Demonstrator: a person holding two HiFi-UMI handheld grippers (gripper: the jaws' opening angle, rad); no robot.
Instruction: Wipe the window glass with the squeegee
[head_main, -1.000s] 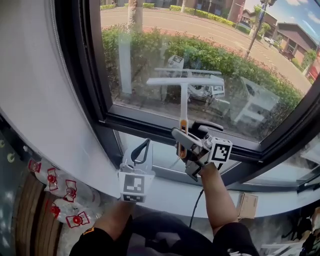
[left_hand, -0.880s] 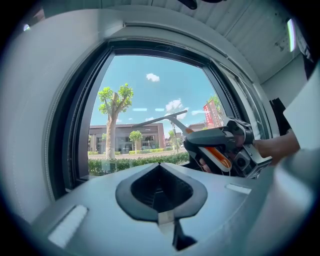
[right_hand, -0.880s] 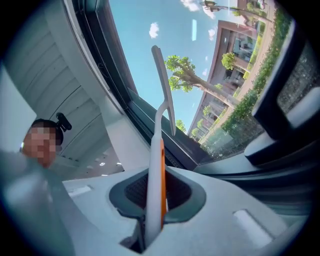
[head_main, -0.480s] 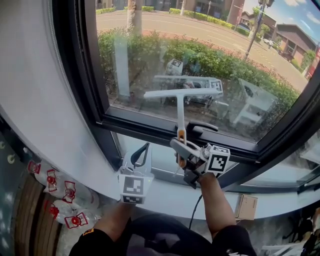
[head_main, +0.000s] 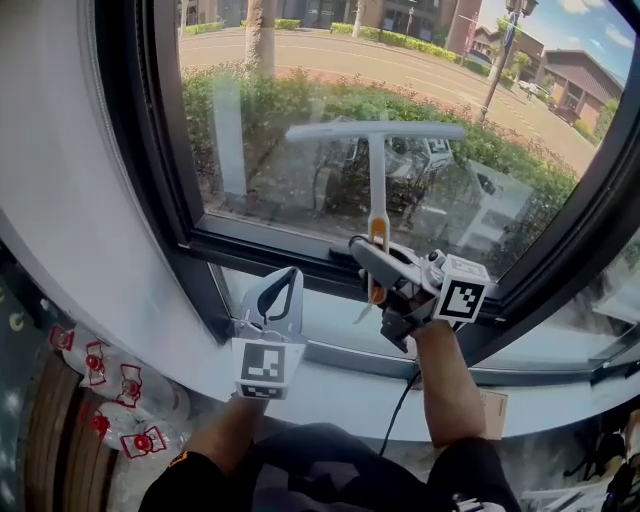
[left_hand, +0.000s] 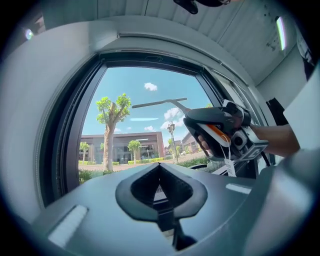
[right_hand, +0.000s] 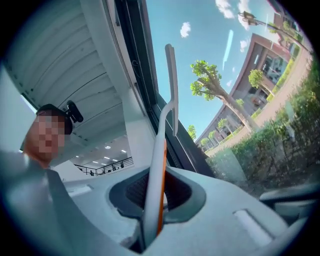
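The squeegee (head_main: 377, 170) has a white T-shaped blade, a white stem and an orange grip. Its blade lies level on the window glass (head_main: 280, 110), with its reflection just behind it. My right gripper (head_main: 379, 268) is shut on the orange grip below the blade. In the right gripper view the handle (right_hand: 159, 165) runs up from between the jaws to the blade (right_hand: 172, 85). My left gripper (head_main: 291, 274) hangs lower left over the sill, shut and holding nothing. In the left gripper view its jaws (left_hand: 160, 167) meet, and the squeegee blade (left_hand: 157, 103) shows beyond.
A dark window frame (head_main: 260, 245) borders the pane, with a white sill (head_main: 330, 395) beneath. Clear bags with red print (head_main: 120, 395) lie on the floor at lower left. A cardboard box (head_main: 492, 412) sits at lower right. A cable hangs from the right gripper.
The right gripper has carried the squeegee up the glass and a little to the right. The left gripper has stayed by the sill.
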